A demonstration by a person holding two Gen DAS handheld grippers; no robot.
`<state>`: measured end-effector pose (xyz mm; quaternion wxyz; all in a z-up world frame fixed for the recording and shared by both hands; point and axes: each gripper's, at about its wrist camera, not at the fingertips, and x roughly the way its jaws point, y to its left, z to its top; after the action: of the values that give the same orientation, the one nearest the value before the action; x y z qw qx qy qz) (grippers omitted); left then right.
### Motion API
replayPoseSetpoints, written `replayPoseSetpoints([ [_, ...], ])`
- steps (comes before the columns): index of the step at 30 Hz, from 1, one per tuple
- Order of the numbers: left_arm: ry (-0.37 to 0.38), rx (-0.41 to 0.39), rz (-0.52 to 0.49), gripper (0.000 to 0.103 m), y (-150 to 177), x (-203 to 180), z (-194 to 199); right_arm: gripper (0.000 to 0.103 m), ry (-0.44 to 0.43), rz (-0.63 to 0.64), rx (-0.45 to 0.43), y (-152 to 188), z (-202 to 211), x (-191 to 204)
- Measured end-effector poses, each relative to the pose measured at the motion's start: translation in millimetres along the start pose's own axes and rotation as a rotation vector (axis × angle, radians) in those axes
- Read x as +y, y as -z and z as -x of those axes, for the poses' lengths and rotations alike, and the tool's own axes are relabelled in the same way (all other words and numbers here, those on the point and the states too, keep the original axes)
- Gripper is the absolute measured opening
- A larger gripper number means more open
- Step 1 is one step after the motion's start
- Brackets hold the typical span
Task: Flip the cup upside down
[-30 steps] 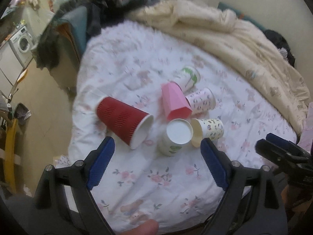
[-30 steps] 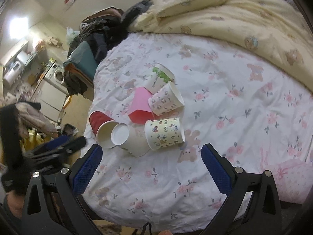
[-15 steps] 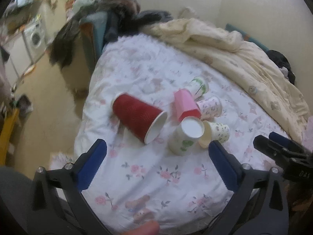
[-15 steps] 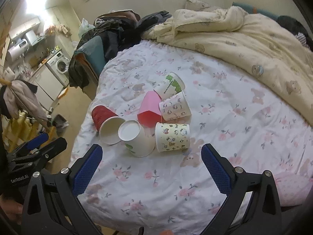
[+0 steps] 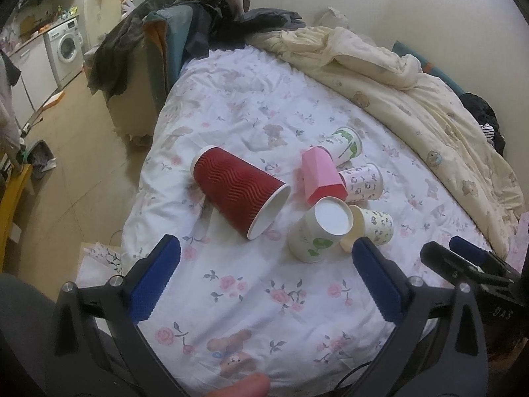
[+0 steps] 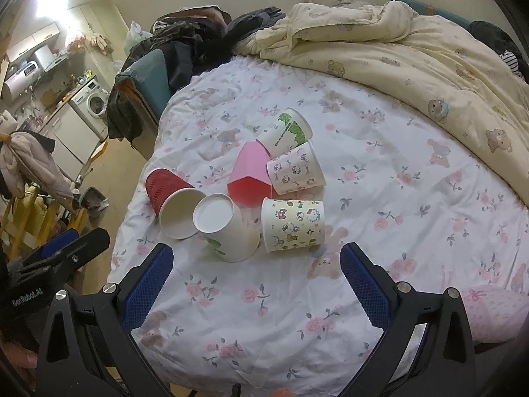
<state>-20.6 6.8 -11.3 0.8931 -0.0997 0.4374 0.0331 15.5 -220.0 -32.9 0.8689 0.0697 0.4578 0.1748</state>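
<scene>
Hovering wide open and empty short of the cups on the bed (image 5: 251, 297), the left gripper (image 5: 264, 268) seems set to approach the red cup (image 5: 238, 188) lying sideways, needing a squared grasp.

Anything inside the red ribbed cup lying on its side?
Nothing visible. The right wrist view looks into the red ribbed cup's mouth: plain cream interior, apparently empty. Its deepest part is not clearly seen, and the leaf-print cup overlaps the rim's edge.
</scene>
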Motion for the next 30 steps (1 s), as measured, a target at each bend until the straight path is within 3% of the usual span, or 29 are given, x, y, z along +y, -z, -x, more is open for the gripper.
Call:
replayPoseSetpoints([
  [30,0.000,-0.005,-0.024,0.103,-0.3,-4.7,0.1,0.103,-0.003,-0.012,-0.007,-0.8,4.6,-3.5],
])
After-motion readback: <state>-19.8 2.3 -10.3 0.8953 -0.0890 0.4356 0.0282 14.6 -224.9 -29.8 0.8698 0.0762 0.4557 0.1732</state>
